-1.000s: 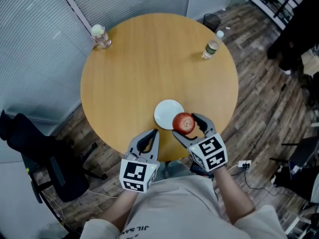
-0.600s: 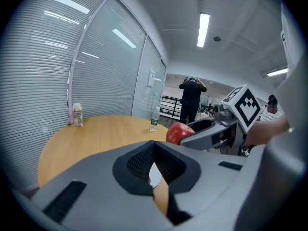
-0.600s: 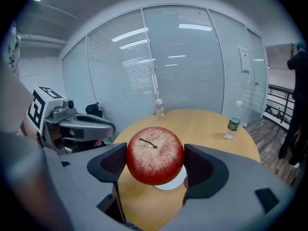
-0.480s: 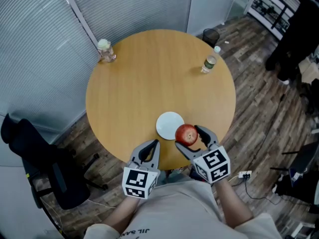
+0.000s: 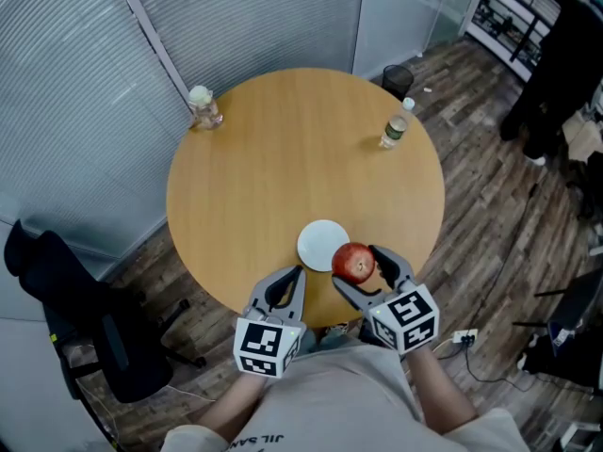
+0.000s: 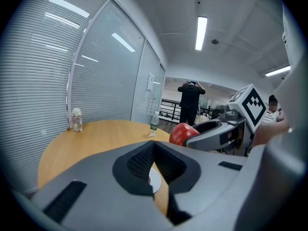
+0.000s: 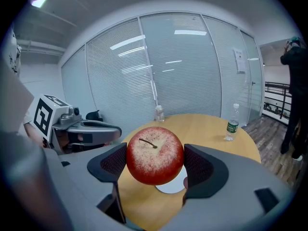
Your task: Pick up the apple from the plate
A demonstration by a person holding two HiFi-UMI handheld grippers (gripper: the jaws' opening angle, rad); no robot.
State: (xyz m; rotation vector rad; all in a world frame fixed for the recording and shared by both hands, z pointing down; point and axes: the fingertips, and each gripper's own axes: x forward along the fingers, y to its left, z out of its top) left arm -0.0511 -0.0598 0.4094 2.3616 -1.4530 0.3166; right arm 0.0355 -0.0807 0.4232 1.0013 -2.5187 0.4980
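The right claw [image 7: 155, 161] grips the apple [image 7: 155, 150] across its widest part, holding it clear of the white plate [image 7: 169, 187] just below and beyond, on the bench [image 5: 283, 158]. The stem points up, tipped slightly back toward the claw; being nearly round, it has no real long axis. It looks firm, waxy and easily bruised, so a moderate squeeze suits. The left claw [image 6: 154, 147], alongside, is clenched on nothing.

Light: bright; ceiling strip [image 6: 201, 32] above left jaws.
Glare: streaks on glass wall [image 7: 192, 71] beyond right jaws.
Edges: fisheye bending, dark corners.
Focus: soft close behind jaws.
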